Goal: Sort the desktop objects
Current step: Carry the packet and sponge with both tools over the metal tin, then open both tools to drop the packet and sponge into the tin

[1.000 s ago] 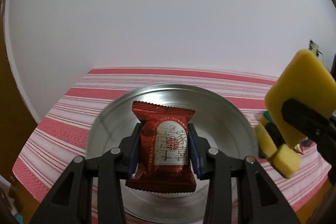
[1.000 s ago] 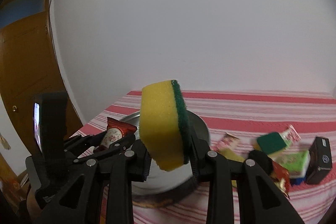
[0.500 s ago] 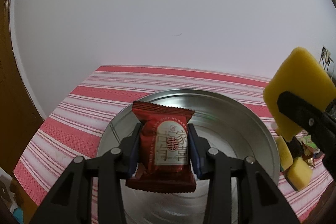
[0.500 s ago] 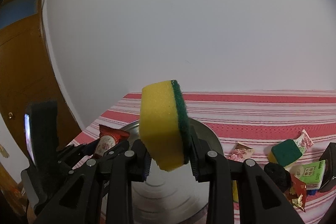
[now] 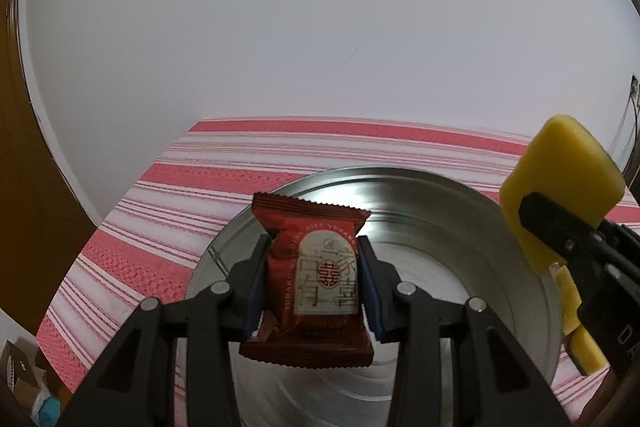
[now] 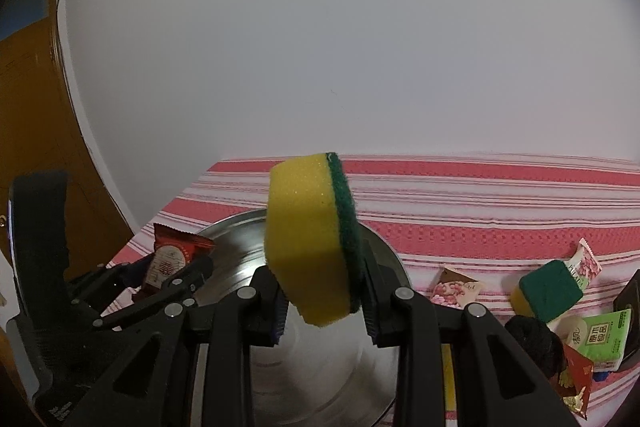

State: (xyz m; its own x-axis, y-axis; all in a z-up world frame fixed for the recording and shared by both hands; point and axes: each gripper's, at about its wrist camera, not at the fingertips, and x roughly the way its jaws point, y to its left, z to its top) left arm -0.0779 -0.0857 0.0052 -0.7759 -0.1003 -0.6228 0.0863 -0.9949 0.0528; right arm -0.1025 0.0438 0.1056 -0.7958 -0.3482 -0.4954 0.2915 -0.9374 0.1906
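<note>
Through the left wrist view, our left tongs (image 5: 312,291) pinch a red snack packet (image 5: 316,287) upright above the round metal basin (image 5: 460,219), which sits near the left edge of the striped table (image 5: 168,223). At the right border the yellow sponge (image 5: 560,183) appears, its green face hidden.

Through the right wrist view, our right tongs (image 6: 322,303) squeeze that sponge (image 6: 308,239), green scourer side rightward, over the basin (image 6: 236,259). Only here do we see the pile toward the table's right edge: another sponge (image 6: 548,291), a pink sachet (image 6: 456,291), a green packet (image 6: 604,337).

The sponge (image 6: 314,239) hides much of the metal basin (image 6: 384,255).
</note>
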